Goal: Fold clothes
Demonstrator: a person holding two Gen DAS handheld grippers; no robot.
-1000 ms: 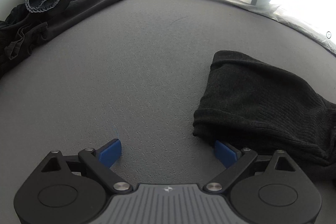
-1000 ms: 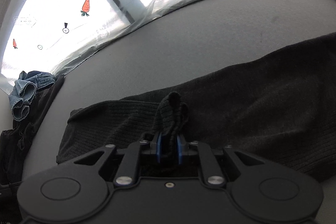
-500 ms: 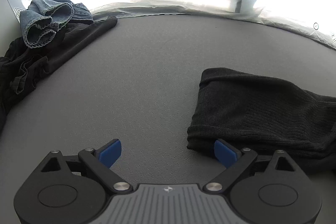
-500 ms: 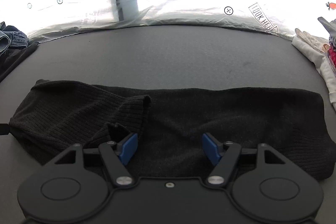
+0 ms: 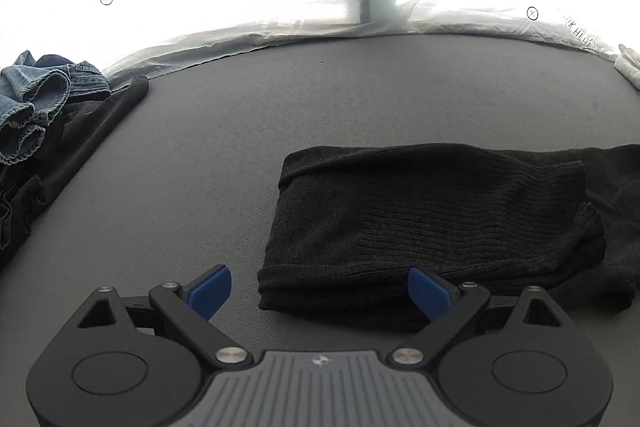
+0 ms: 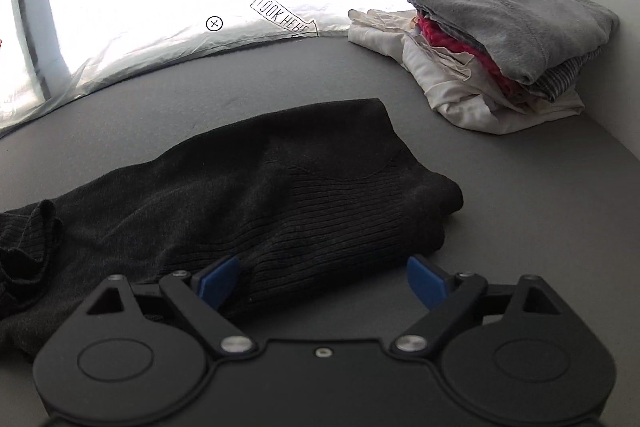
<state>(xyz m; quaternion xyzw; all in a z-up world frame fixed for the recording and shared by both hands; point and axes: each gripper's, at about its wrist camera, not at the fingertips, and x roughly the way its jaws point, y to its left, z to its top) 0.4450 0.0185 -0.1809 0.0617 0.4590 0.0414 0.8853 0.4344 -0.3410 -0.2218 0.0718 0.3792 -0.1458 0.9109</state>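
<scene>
Left gripper (image 5: pixel 320 289) and right gripper (image 6: pixel 322 281) jaws wide, empty. Black sweater (image 5: pixel 432 223) ahead, far end cut off; near edge hidden behind pads.

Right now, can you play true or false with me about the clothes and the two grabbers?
1. The left gripper has its fingers wide open. True.
2. The right gripper is squeezing the black sweater. False: its fingers are apart, and the sweater's near edge lies between them, not pinched.
3. A grey top sits on top of the folded stack. True.
4. The blue jeans are folded neatly on that stack. False: they lie crumpled at the far left, on dark clothes.
5. The black sweater hangs in the air. False: it lies on the grey table.
</scene>
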